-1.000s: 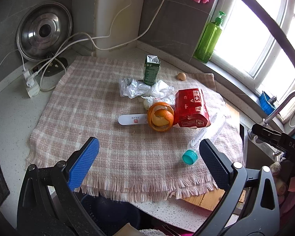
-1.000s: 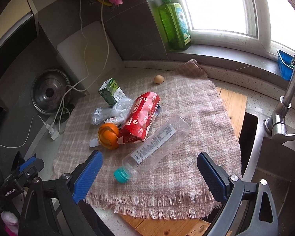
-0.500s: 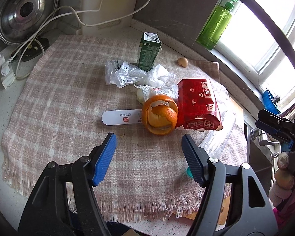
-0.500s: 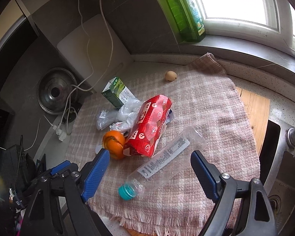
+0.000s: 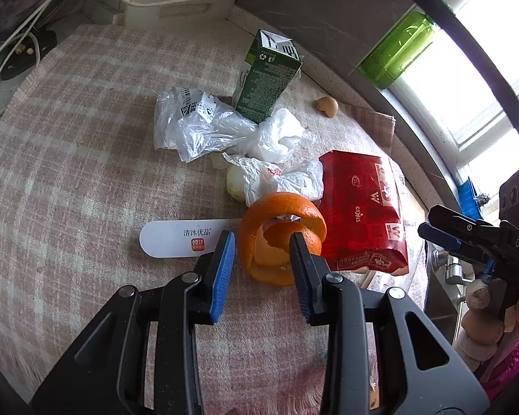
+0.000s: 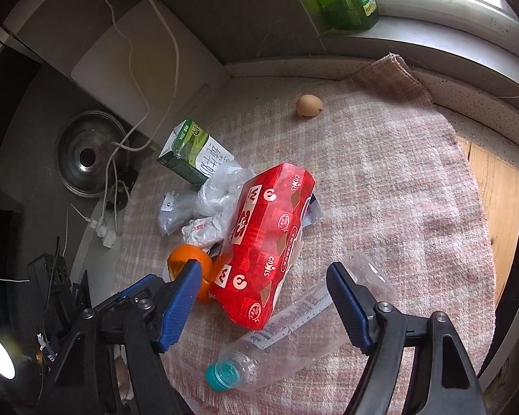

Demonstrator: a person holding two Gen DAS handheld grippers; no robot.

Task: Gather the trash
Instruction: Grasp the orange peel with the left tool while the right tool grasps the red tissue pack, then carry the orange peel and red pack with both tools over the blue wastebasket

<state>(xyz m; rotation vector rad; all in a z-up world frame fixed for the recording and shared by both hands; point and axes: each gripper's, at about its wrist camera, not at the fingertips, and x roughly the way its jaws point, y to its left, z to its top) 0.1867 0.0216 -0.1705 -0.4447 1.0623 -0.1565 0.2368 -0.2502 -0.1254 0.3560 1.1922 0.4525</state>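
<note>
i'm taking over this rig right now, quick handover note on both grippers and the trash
Left gripper: jaws have just been closing around the orange peel, not clearly pinching it yet.
Right gripper: jaws open and narrowing above the clear bottle; nothing held.
Trash all on the plaid cloth: red wrapper, green carton, plastic bags, eggshell, white strip.
Done: nothing collected.
Left: everything.

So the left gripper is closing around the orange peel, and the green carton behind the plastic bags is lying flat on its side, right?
Not quite. The green carton stands upright behind the plastic bags, as the left wrist view shows. The rest holds: the left gripper has been closing around the orange peel.
</note>
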